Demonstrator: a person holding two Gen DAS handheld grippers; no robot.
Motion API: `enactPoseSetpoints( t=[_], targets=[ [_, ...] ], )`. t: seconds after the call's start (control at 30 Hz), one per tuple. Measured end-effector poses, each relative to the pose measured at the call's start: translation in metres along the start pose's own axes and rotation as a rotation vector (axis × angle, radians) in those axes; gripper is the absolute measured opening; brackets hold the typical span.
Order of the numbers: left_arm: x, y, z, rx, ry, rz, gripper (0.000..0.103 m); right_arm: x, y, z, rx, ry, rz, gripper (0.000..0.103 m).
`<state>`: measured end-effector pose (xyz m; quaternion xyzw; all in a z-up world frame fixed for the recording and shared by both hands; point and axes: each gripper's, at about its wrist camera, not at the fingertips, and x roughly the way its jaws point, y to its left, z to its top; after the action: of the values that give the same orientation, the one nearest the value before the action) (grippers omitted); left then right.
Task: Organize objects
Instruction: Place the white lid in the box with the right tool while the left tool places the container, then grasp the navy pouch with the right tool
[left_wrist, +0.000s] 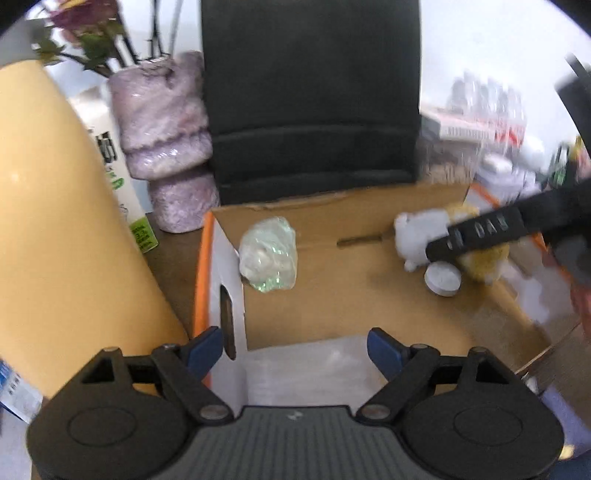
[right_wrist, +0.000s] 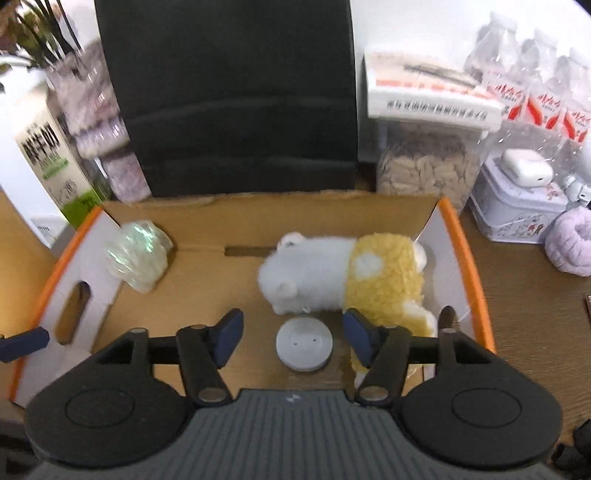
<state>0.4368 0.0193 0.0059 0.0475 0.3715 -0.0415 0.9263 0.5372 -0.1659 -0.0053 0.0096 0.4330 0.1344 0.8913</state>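
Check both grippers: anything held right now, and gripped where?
Nothing held. Left gripper open over the cardboard box. Right gripper open, the grey disc lying between its fingers untouched.

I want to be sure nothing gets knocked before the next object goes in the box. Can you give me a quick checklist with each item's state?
1. Right gripper empty, jaws open: ok.
2. Left gripper empty, jaws open: ok.
3. Plush toy lying inside the cardboard box: ok.
4. Grey round disc free of the right gripper's pads: ok, none touches it.
5. Crinkled plastic bag fully inside, at the left wall: ok.
6. Free floor in the box for another item: ok, centre is bare.
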Motion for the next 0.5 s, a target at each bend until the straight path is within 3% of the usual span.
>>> enactPoseSetpoints(
  t=[0.13, 0.3, 0.5],
  targets=[
    [-0.029, 0.001, 0.002, -0.024, -0.048, 0.028, 0.089, -0.028, 0.002, -0.002, -0.02, -0.026, -0.017, 0.071],
    [-0.079, -0.007, -0.014, -0.037, -0.082, 0.051, 0.089, -0.078, 0.002, -0.029, -0.011, -0.065, 0.008, 0.073],
    [-0.18, -0.022, -0.086, -0.062, -0.179, -0.055, 0.097, -0.17, 0.004, -0.115, -0.02, -0.184, 0.077, 0.091]
  ],
)
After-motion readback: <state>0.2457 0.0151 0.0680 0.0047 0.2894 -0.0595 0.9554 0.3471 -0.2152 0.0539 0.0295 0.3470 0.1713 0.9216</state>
